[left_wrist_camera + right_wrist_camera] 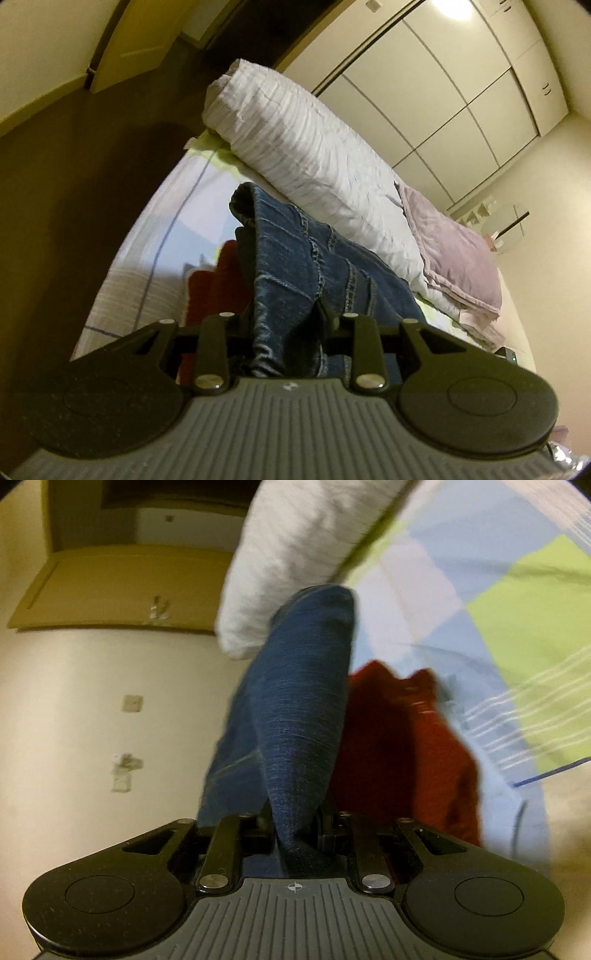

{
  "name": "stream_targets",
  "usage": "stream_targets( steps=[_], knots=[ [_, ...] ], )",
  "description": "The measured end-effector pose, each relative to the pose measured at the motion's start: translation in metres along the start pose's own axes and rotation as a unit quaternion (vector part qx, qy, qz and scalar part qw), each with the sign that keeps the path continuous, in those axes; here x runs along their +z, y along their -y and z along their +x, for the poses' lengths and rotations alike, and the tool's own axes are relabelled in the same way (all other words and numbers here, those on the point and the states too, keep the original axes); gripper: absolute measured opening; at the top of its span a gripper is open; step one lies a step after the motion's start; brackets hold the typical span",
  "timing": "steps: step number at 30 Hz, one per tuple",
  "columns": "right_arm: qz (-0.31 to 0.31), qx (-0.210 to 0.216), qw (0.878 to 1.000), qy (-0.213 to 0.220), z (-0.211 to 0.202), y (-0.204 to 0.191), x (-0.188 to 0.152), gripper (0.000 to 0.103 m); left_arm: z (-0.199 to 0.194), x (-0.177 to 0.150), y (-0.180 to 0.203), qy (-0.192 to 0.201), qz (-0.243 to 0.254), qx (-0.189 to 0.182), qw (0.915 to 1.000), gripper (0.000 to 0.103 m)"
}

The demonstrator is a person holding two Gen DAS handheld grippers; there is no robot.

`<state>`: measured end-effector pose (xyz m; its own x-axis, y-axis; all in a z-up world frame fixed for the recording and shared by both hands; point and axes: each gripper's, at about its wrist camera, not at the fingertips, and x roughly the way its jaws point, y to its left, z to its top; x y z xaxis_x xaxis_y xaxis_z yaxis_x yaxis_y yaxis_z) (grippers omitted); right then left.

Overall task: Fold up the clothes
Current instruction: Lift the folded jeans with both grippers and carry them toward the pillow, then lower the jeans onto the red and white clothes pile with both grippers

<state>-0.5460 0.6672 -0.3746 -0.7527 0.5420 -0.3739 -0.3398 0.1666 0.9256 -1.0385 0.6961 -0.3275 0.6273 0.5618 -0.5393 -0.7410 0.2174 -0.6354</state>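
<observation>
A bed fills the middle of the room, its sheet checked in pale blue, lime green and white. At the 12 o'clock side of the left wrist view lies a rolled white duvet, and at 3 o'clock a mauve pillow. Behind them stands a cream wardrobe with tall flat doors, a ceiling light glaring above it. At 9 o'clock is dark brown floor and a cream door. The right wrist view shows a plain cream wall, blurred, with what may be a socket plate.
</observation>
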Motion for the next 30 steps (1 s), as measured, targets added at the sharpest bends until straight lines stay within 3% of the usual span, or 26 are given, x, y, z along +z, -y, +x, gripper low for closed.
stream_targets(
  steps=[5, 9, 11, 12, 14, 16, 20, 22, 24, 27, 30],
  knots=[
    [-0.046, -0.057, 0.996, 0.045, 0.013, 0.005, 0.003, 0.041, 0.002, -0.019, -0.024, 0.01, -0.017, 0.011, 0.9997, 0.041],
    [-0.103, -0.109, 0.985, 0.085, -0.005, -0.017, -0.015, 0.043, -0.012, -0.015, -0.019, 0.01, -0.004, 0.048, 0.9988, 0.054],
    [-0.134, -0.14, 0.975, 0.111, -0.021, -0.03, -0.029, 0.043, -0.026, -0.009, -0.008, 0.027, 0.018, 0.093, 0.9951, 0.05],
    [-0.15, -0.155, 0.969, 0.124, -0.028, -0.037, -0.037, 0.043, -0.035, -0.006, 0.0, 0.042, 0.032, 0.122, 0.9912, 0.042],
    [-0.194, -0.181, 0.952, 0.15, -0.042, -0.05, -0.057, 0.043, -0.052, -0.003, 0.022, 0.058, 0.064, 0.15, 0.985, 0.035],
    [-0.251, -0.203, 0.933, 0.155, -0.041, -0.068, -0.079, 0.043, -0.057, -0.006, 0.048, 0.053, 0.113, 0.142, 0.982, 0.019],
    [-0.341, -0.252, 0.897, 0.124, -0.009, -0.091, -0.113, 0.043, -0.028, -0.031, 0.088, -0.003, 0.222, 0.138, 0.9653, 0.007],
    [-0.361, -0.276, 0.885, 0.107, 0.012, -0.087, -0.126, 0.043, -0.008, -0.045, 0.08, -0.032, 0.234, 0.162, 0.958, 0.004],
    [-0.371, -0.298, 0.875, 0.086, 0.035, -0.076, -0.138, 0.043, 0.005, -0.057, 0.058, -0.035, 0.224, 0.182, 0.9566, 0.004],
    [-0.379, -0.308, 0.87, 0.063, 0.057, -0.064, -0.145, 0.043, 0.014, -0.068, 0.038, -0.035, 0.201, 0.189, 0.9606, 0.005],
    [-0.4, -0.343, 0.848, 0.055, 0.079, -0.064, -0.154, 0.043, 0.019, -0.07, 0.035, -0.034, 0.198, 0.189, 0.9612, 0.005]
  ],
)
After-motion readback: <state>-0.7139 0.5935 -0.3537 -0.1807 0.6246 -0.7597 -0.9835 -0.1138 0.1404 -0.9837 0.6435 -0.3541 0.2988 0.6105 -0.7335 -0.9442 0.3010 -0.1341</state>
